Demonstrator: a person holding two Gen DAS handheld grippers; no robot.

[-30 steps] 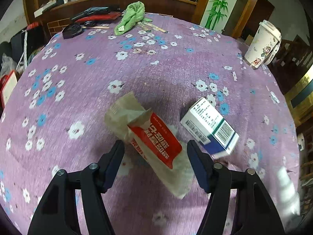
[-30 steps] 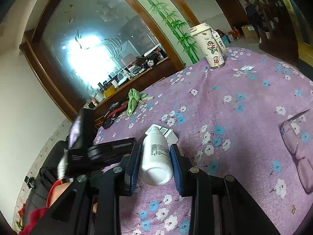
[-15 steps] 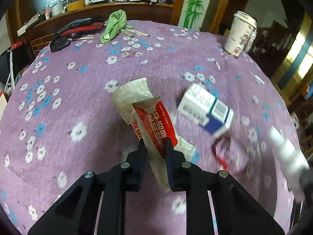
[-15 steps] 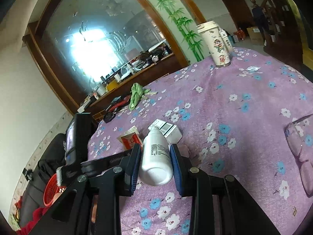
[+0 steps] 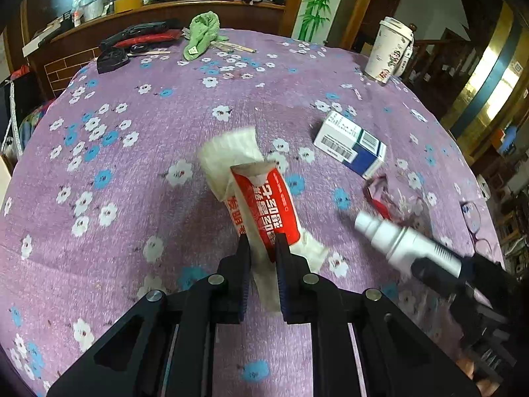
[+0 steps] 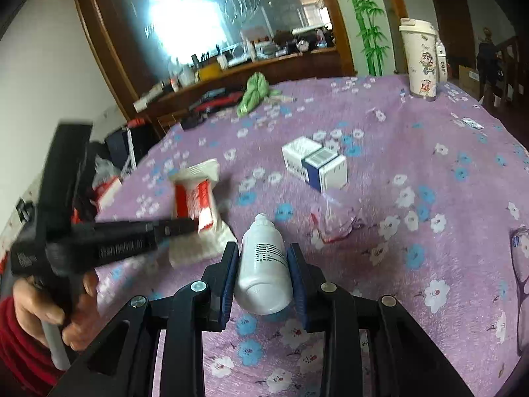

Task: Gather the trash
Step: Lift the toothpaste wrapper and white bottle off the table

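Left gripper [image 5: 261, 248]: jaws closed to a narrow gap on the red-and-white wrapper [image 5: 264, 205]; grip sits at the wrapper's near end.
Wrapper position: it appears lifted off the tablecloth [image 5: 132, 165]; whether its loose lower flap touches the cloth cannot be told.
Wrapper long axis: runs forward from the left jaws, away from the camera and tilted slightly left; most of its length projects beyond the fingertips.
Right gripper [image 6: 263, 258]: jaws closed on the white bottle [image 6: 264, 264], pads against both sides of the body; the cap points forward, the base toward the camera.
Bottle position: held above the cloth, to the right of the wrapper.
Remaining trash, box: the white-and-blue box [image 5: 350, 147] lies flat on the cloth, ahead and to the right of the left gripper, ahead of the right gripper. Its long axis runs diagonally.
Remaining trash, film: a crumpled clear-and-red film wrapper [image 6: 334, 223] lies just in front of the box, near the bottle cap.
Nearer arm: judged to be the right one for both box and film.
Constraint: both grippers are full; a drop-off is likely required first. No bin is identifiable in either view.
Obstructions: glasses [image 6: 520, 264] at the right edge; the paper cup [image 6: 421, 59] and green cloth [image 5: 201, 34] stand well apart at the far side.
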